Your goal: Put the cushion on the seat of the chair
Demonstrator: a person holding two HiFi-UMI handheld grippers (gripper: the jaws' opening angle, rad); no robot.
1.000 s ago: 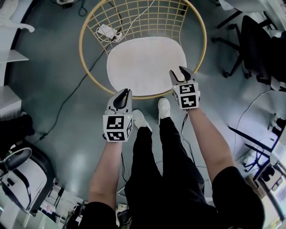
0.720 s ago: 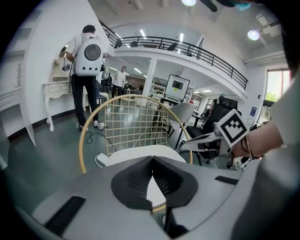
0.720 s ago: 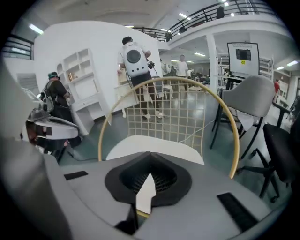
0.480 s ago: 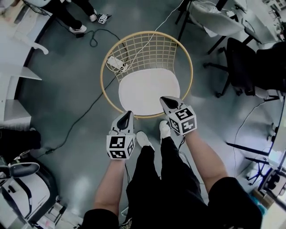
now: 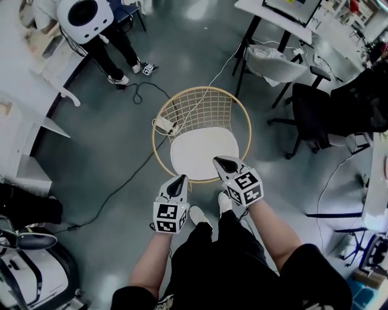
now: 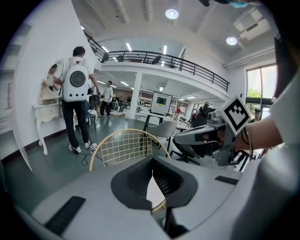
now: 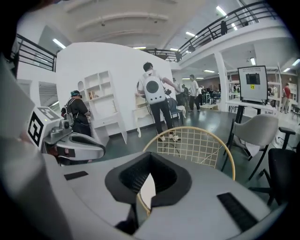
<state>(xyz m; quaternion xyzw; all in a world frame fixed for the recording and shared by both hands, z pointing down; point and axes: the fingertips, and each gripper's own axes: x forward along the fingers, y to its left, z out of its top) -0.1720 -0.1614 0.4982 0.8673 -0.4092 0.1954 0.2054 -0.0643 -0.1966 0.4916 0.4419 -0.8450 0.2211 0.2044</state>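
The round gold wire chair (image 5: 242,130) stands on the grey floor, and the white cushion (image 5: 204,154) lies flat on its seat. Both grippers hang in the air on the near side of the chair, above its front rim. My left gripper (image 5: 180,181) is shut and holds nothing. My right gripper (image 5: 219,162) is also shut and empty, its tip over the cushion's front edge. In the left gripper view the jaws (image 6: 152,172) meet in front of the chair's wire back (image 6: 124,146). The right gripper view shows its jaws (image 7: 150,172) closed below the wire back (image 7: 192,145).
A black cable (image 5: 118,181) runs across the floor to a power strip (image 5: 162,125) under the chair. Dark office chairs (image 5: 315,109) and a grey chair (image 5: 273,60) stand at the right by a desk. A person with a white backpack (image 5: 85,15) stands at the far left near white shelves (image 5: 27,130).
Both grippers have risen away from the chair, which now looks smaller and farther below. The right gripper's jaws, apart a second ago, have closed. The cushion stays on the seat.
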